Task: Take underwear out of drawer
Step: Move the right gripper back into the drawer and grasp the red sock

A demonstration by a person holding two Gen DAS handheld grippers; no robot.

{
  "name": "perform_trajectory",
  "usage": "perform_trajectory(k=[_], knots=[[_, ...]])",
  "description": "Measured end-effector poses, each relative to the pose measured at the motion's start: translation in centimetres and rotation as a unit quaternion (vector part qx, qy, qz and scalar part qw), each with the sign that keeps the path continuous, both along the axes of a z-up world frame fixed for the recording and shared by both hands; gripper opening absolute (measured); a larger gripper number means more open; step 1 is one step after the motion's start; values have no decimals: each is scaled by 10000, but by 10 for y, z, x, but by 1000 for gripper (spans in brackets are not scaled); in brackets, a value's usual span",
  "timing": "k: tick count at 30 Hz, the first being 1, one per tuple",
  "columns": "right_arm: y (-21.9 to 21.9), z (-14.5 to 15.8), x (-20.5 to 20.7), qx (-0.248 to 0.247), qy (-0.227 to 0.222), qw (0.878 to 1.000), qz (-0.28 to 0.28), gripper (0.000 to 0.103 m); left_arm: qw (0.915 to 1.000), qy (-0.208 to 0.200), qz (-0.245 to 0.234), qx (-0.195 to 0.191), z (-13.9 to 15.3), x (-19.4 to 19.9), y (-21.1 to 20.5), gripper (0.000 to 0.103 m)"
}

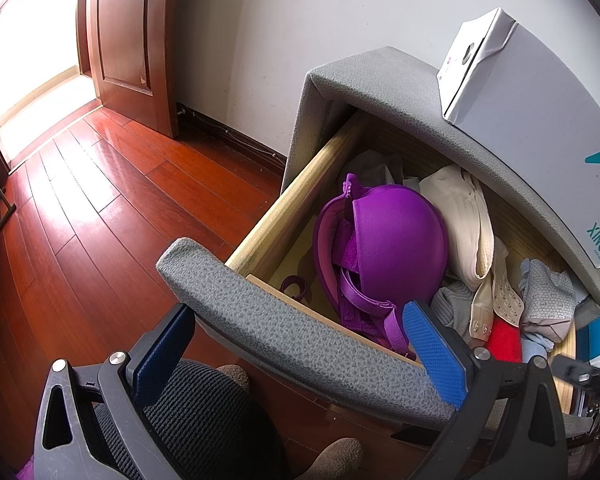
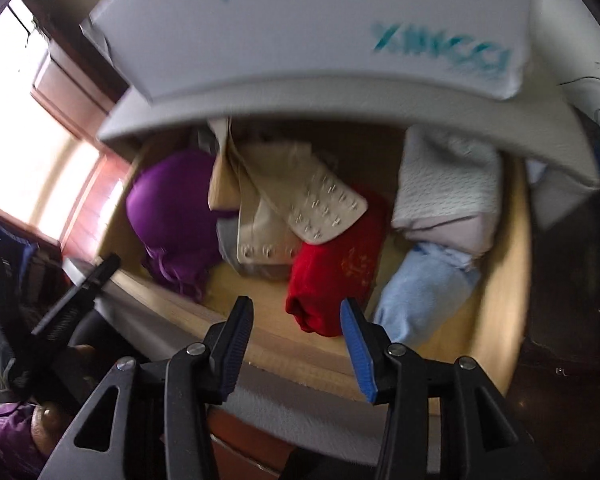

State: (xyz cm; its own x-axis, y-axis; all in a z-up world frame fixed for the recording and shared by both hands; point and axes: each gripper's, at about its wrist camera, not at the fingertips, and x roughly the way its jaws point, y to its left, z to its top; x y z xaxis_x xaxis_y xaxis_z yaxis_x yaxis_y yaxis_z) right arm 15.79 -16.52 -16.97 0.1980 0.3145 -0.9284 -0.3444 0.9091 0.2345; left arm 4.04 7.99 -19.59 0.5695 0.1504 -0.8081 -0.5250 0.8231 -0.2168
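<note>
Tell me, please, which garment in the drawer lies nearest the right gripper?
The red garment: its rolled end sits just ahead of the right gripper, between its open fingers. The purple bra lies off to the left, the light blue garment to the right.

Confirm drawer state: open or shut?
Open. The drawer is pulled out from under the grey top, with the purple bra and other garments exposed inside.

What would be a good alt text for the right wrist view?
An open claw hangs above an open drawer, empty, just in front of a rolled red garment. Beside it lie a purple bra, a beige bra and a light blue roll; a white box sits on top.
</note>
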Motion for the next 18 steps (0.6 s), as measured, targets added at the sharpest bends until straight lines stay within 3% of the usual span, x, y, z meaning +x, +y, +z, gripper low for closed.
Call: perform_trajectory(k=[13,16,18], knots=[[46,-58,31,-1151,616,9910,299,47,10000,-1,-2,2,0,1,0,103],[42,-64,33,-1088,717,9913,189,31,10000,0,-4,3,0,0,0,103],[38,-60,30,-988,585,9932,202,26,10000,-1,-5,4,0,0,0,103]])
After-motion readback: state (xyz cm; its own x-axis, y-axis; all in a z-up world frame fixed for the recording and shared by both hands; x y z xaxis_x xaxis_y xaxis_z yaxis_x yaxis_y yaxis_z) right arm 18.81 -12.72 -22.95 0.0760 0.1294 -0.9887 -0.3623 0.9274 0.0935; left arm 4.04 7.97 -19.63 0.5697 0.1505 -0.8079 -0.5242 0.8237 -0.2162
